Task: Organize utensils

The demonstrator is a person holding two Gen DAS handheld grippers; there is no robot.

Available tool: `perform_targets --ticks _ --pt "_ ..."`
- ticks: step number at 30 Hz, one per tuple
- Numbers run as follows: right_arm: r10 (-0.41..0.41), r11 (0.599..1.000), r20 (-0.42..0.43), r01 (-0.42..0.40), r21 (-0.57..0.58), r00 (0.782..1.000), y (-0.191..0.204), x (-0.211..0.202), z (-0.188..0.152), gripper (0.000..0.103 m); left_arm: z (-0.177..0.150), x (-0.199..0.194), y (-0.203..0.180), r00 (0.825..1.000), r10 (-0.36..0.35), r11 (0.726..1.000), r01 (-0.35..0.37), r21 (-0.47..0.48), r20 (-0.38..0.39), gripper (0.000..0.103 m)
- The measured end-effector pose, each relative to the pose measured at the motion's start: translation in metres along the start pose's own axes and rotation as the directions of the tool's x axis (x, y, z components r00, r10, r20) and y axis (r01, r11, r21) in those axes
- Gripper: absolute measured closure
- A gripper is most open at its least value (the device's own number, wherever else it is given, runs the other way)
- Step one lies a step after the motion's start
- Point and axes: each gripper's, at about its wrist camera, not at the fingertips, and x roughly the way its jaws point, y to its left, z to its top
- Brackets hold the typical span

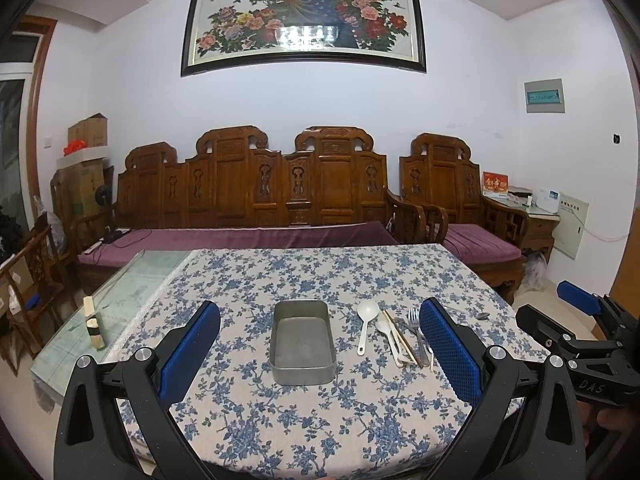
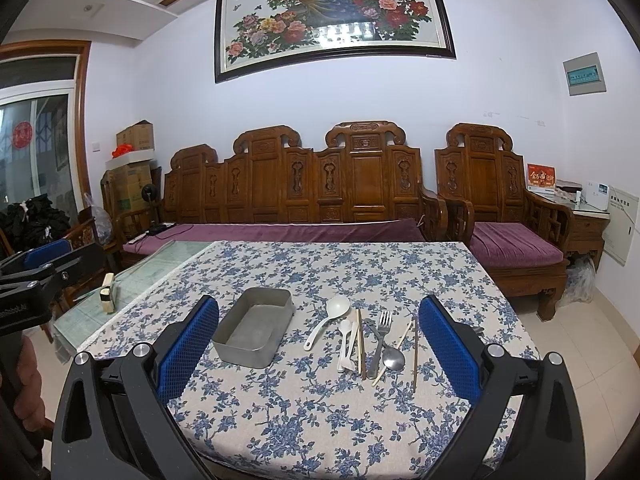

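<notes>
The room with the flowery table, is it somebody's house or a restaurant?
Most likely a home's living room: a carved wooden sofa with purple cushions lines the wall, a framed peacock painting hangs above it, and cardboard boxes are stacked in the corner.

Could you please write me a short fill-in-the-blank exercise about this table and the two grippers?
1. The metal tin holds ____ utensils.
2. The large white spoon lies to the ____ of the tin.
3. Both the left gripper and the right gripper have their jaws ____.
4. The fork rests on a floral ____.

Missing words: no; right; open; tablecloth
</notes>
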Motion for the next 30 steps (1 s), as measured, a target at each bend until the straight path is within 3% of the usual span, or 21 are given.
perform_targets --ticks 30 --pt "0.007 1.0 -0.009 -0.007 0.005 1.0 0.0039 0.0009 -0.0013 0.002 -0.0035 0.0043 0.0001 1.0 -0.002 1.0 0.002 0.003 -0.029 0.006"
